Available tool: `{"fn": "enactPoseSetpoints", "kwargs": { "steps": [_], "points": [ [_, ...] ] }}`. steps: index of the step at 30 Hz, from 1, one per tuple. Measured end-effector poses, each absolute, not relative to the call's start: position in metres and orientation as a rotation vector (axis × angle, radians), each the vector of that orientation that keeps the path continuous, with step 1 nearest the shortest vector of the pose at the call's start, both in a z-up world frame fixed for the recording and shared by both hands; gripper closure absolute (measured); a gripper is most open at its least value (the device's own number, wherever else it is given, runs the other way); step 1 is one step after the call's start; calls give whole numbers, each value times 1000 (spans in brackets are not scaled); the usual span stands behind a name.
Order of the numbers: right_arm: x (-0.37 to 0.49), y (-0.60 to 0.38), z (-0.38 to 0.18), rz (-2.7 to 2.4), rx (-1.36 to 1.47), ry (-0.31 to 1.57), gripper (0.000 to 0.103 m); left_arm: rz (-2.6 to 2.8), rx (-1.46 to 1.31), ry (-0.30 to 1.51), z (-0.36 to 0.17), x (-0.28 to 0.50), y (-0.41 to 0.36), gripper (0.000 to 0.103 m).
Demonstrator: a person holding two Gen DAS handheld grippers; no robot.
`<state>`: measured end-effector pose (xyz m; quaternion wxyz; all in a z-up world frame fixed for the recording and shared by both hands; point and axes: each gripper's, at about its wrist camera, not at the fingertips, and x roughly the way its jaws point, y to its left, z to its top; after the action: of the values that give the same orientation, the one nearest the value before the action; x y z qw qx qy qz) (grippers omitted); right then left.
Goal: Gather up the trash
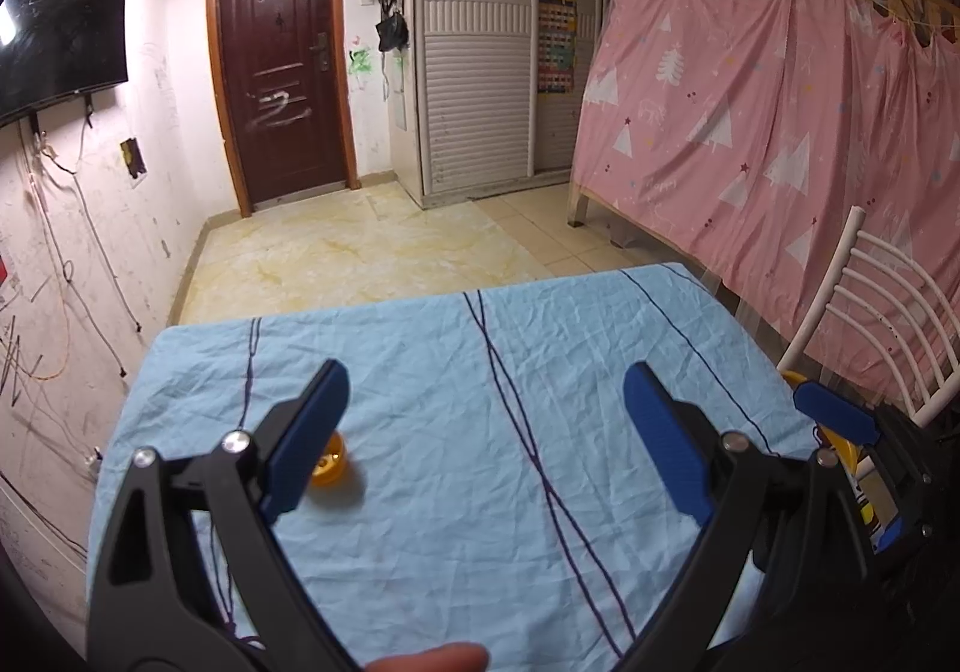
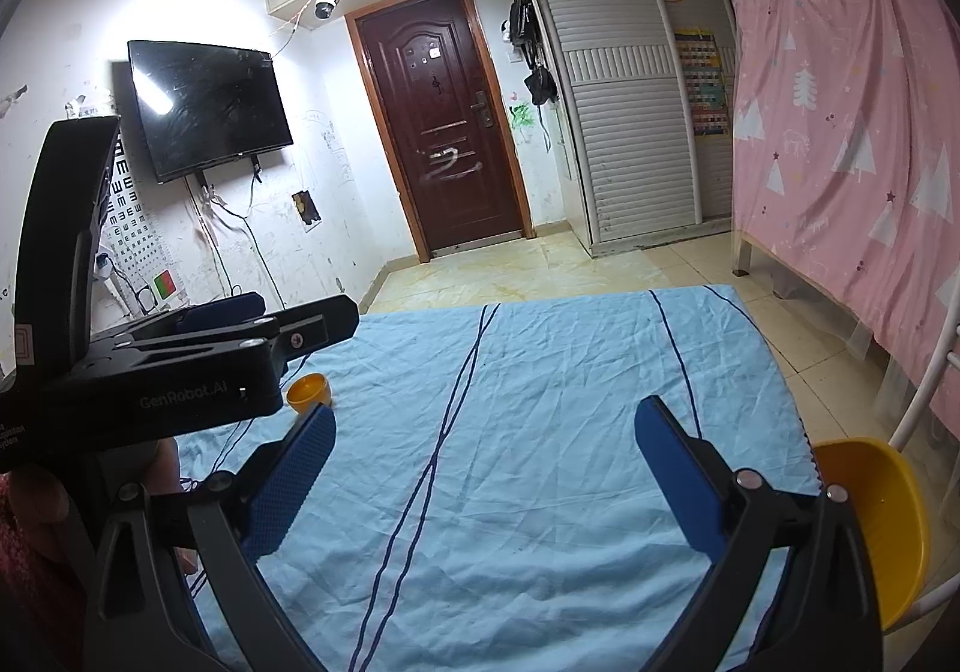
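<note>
A small orange plastic cup (image 1: 330, 468) lies on the light-blue tablecloth (image 1: 456, 408), partly hidden behind my left finger. It also shows in the right wrist view (image 2: 308, 392), near the cloth's left edge. My left gripper (image 1: 486, 402) is open and empty, just above the cloth with the cup by its left fingertip. My right gripper (image 2: 485, 435) is open and empty over the cloth. A yellow bin (image 2: 882, 522) stands off the table's right edge. The left gripper's body (image 2: 180, 372) shows at left in the right wrist view.
A white metal chair (image 1: 870, 324) stands by the table's right side, next to a pink curtain (image 1: 750, 132) over a bunk bed. A brown door (image 1: 276, 72), louvred wardrobe (image 1: 480, 72) and wall TV (image 2: 204, 108) lie beyond tiled floor.
</note>
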<state>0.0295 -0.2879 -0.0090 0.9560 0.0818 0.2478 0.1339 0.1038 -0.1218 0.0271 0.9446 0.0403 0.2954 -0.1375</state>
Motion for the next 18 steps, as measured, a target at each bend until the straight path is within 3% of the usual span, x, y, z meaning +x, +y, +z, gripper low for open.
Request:
{"fn": "enactPoseSetpoints", "kwargs": {
  "steps": [18],
  "points": [
    [30, -285, -9, 277, 164, 506, 10, -271, 85, 596, 27, 103, -119, 14]
  ]
}}
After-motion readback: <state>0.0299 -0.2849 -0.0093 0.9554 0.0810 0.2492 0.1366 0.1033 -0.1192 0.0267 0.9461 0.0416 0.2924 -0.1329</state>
